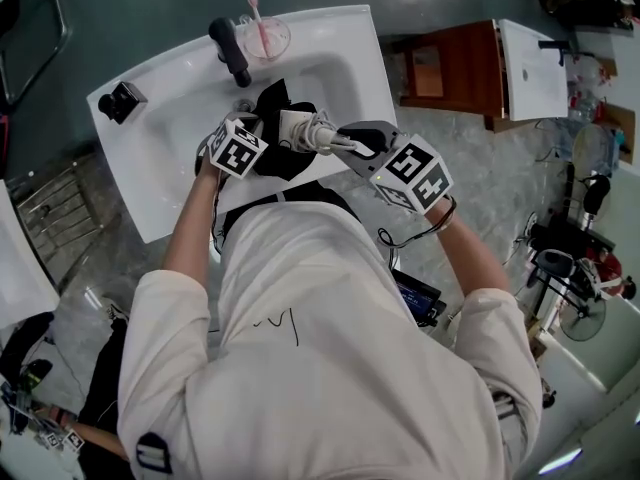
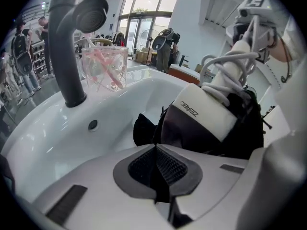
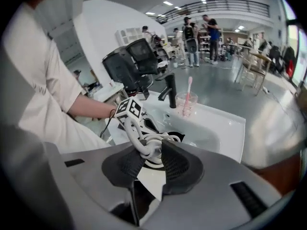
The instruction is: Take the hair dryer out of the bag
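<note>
The white hair dryer [image 1: 303, 130] hangs over the basin with its white cord [image 3: 149, 139] looped in coils around the handle. It is partly out of the black bag [image 1: 272, 103], whose cloth gathers around and under the barrel end. The right gripper [image 1: 336, 141] has its jaws clamped on the dryer's handle and on the coiled cord. The left gripper view shows the marked cube of that right gripper up behind the dryer. The left gripper [image 1: 262, 140] sits just beside it on the other side, its jaws pinched tight on a fold of the bag's black cloth. All this is held above the bowl of the white sink [image 1: 345, 63], not resting on it. At the back of the sink stands a dark faucet [image 1: 230, 53]. Just beside it is a clear cup [image 1: 266, 38] holding a pink toothbrush [image 1: 258, 18]. A small black object [image 1: 122, 100] sits on the far left corner of the sink top.
</note>
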Tool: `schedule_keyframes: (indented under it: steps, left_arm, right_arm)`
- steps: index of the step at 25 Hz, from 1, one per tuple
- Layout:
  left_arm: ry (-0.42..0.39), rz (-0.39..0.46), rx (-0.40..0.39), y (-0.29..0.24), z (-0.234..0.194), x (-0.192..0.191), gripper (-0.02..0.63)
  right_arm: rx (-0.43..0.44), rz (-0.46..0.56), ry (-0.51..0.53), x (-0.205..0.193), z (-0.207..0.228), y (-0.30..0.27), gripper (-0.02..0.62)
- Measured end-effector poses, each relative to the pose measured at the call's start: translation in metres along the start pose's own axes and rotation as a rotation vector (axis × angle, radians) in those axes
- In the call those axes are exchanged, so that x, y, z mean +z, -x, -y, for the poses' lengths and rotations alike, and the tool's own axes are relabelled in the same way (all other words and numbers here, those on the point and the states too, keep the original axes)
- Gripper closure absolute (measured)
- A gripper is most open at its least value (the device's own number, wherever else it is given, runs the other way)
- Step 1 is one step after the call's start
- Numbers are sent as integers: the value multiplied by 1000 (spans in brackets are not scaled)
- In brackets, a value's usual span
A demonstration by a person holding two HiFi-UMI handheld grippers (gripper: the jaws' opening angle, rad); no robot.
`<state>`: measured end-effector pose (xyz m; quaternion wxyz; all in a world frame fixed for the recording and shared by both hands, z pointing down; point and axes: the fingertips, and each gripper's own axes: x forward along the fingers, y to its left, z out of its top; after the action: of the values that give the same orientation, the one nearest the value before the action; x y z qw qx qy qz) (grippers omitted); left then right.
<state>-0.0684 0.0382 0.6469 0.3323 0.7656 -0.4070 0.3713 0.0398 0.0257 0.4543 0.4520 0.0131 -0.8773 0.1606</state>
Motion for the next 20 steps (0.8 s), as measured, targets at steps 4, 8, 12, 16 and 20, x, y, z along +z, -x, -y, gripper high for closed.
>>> schedule_keyframes:
  steps: [4, 8, 12, 16, 20]
  left_arm:
    - [-38, 2, 7, 9, 5, -5, 583]
    - [-115, -12, 47, 17, 11, -8, 583]
    - [-154, -10, 45, 28, 19, -8, 581]
    - [-199, 40, 20, 50, 33, 7, 437]
    - [-305, 67, -37, 55, 56, 26, 383]
  right_arm:
    - [38, 103, -298, -13, 26, 2, 499]
    - [47, 156, -472, -27, 40, -5, 499]
    - [22, 163, -508, -34, 45, -14, 499]
    - [-1, 168, -606, -38, 52, -25, 499]
    - [-30, 188, -698, -37, 60, -33, 499]
